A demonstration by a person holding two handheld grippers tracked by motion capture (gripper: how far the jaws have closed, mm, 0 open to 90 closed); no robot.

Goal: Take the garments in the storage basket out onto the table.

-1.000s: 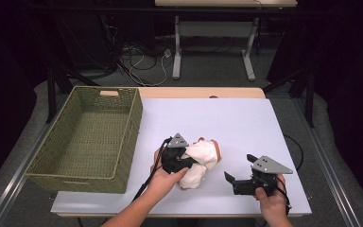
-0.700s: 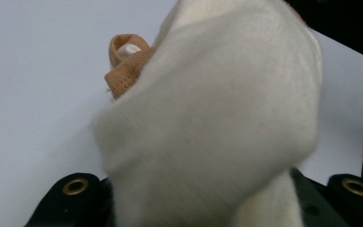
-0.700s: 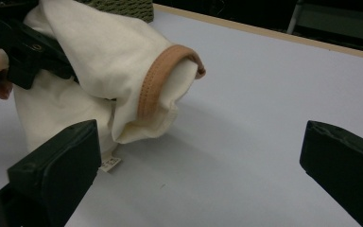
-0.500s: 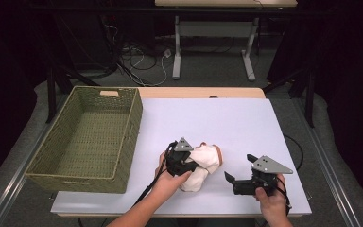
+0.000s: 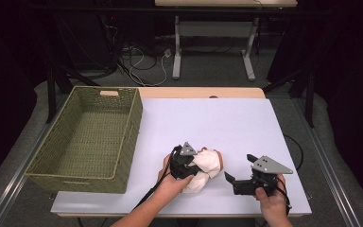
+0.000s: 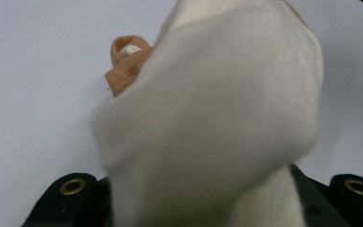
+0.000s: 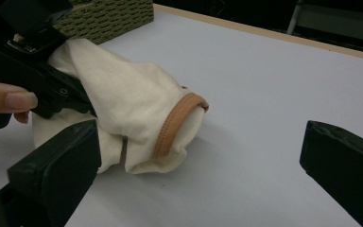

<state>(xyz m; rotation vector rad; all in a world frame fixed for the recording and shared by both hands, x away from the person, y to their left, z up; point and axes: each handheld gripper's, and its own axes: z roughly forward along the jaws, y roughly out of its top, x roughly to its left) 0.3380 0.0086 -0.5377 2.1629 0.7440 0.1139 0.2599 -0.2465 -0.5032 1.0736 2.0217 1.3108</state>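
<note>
Lying bunched at the lower centre of the high view, the cream-white cloth garment with a tan-brown trimmed hem (image 5: pixel 207 168) sits on the white table top (image 5: pixel 217 123), its long axis running from lower left to upper right of the frame, with the trimmed opening pointing toward the upper right. The left gripper (image 5: pixel 185 165) is at the garment's left end with the fabric gathered between its jaws, which pinch it. The left gripper view adds what the high view cannot: cloth bulging up between the two black jaw bases and a small tan loop (image 6: pixel 125 64) sticking out at the upper left of the frame. The right gripper view shows the rounded tan hem (image 7: pixel 175 124) facing right, the fabric sagging onto the table, and a thumb on the left gripper's body. The right gripper (image 5: pixel 238 178) rests at the lower right of the high view, near the garment but apart from it, jaws spread with nothing between them. The olive-green woven rectangular basket (image 5: pixel 123 142) at the left holds nothing visible.
</note>
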